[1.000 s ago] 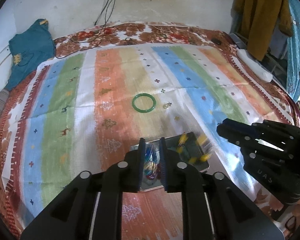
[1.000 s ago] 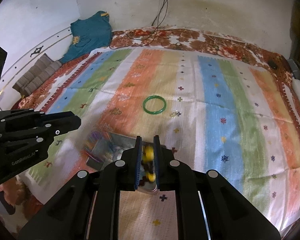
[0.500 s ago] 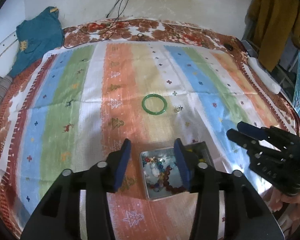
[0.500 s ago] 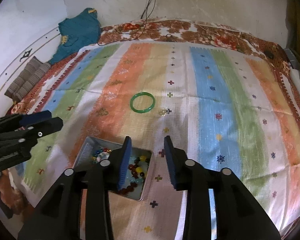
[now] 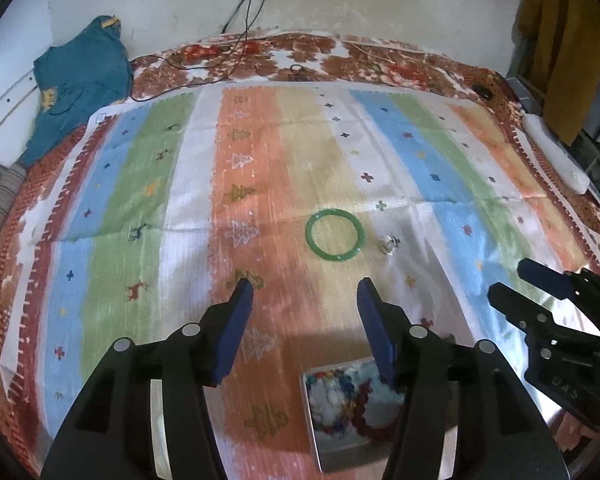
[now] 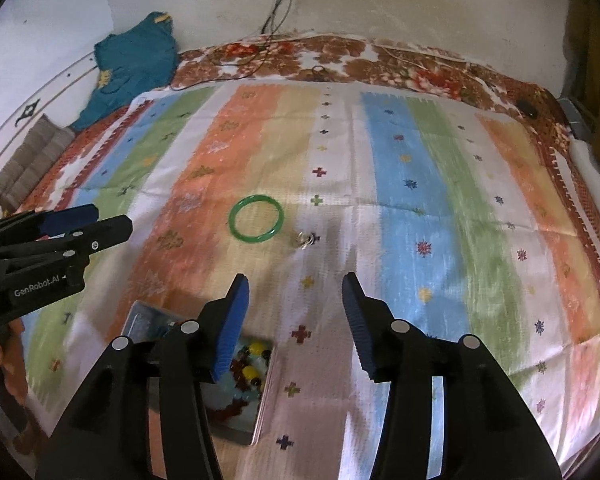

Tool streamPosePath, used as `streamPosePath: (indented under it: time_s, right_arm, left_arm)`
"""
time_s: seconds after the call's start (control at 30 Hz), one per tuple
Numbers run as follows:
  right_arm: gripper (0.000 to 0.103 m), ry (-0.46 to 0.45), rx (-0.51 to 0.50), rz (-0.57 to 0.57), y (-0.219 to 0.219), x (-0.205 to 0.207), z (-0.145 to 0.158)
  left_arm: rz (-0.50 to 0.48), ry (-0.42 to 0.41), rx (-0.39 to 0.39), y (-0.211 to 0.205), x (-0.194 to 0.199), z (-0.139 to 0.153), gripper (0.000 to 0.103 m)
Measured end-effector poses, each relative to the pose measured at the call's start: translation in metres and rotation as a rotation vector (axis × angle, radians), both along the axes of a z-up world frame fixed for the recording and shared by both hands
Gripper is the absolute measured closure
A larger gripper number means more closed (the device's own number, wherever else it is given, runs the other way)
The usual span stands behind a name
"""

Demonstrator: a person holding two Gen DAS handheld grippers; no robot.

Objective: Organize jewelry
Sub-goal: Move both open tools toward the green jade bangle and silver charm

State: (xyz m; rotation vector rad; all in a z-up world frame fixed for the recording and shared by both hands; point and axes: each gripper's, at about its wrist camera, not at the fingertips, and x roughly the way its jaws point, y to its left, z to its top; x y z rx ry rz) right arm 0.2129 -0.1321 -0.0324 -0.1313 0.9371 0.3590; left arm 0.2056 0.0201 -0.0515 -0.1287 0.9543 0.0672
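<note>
A green bangle lies on the striped cloth, with a small silver ring just to its right. A metal tin with beaded bracelets in it sits near the front edge. My left gripper is open and empty above the cloth, left of the tin. My right gripper is open and empty, with the tin under its left finger. Each gripper also shows in the other's view: the right one in the left wrist view, the left one in the right wrist view.
The striped cloth covers a floral bedspread. A teal garment lies at the back left by the wall. Cables hang down the wall. A mustard garment hangs at the right.
Both grippers were shut on beaded bracelets over the tin. They opened, the bracelets dropped into the tin, and both grippers have opened wider and lifted forward.
</note>
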Motion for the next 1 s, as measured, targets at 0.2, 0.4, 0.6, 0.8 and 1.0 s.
streamPosePath:
  time_s: [0.2, 0.4, 0.6, 0.8, 1.0]
  right_arm:
    - [0.054, 0.030, -0.014, 0.004, 0.006, 0.018, -0.013]
    - [0.054, 0.040, -0.034, 0.002, 0.012, 0.031, -0.022]
    - [0.054, 0.081, -0.039, 0.014, 0.017, 0.046, -0.037]
    - [0.054, 0.113, -0.031, 0.021, 0.016, 0.059, -0.046]
    - [0.054, 0.137, -0.056, 0.042, 0.026, 0.067, -0.059]
  left_arm:
    - [0.000, 0.030, 0.002, 0.003, 0.019, -0.014, 0.043]
    - [0.006, 0.052, -0.027, 0.009, 0.036, -0.024, 0.042]
    - [-0.015, 0.081, -0.014, 0.009, 0.053, -0.038, 0.042]
    - [-0.029, 0.114, -0.021, 0.012, 0.071, -0.053, 0.041]
    - [-0.047, 0.132, -0.037, 0.013, 0.083, -0.063, 0.041]
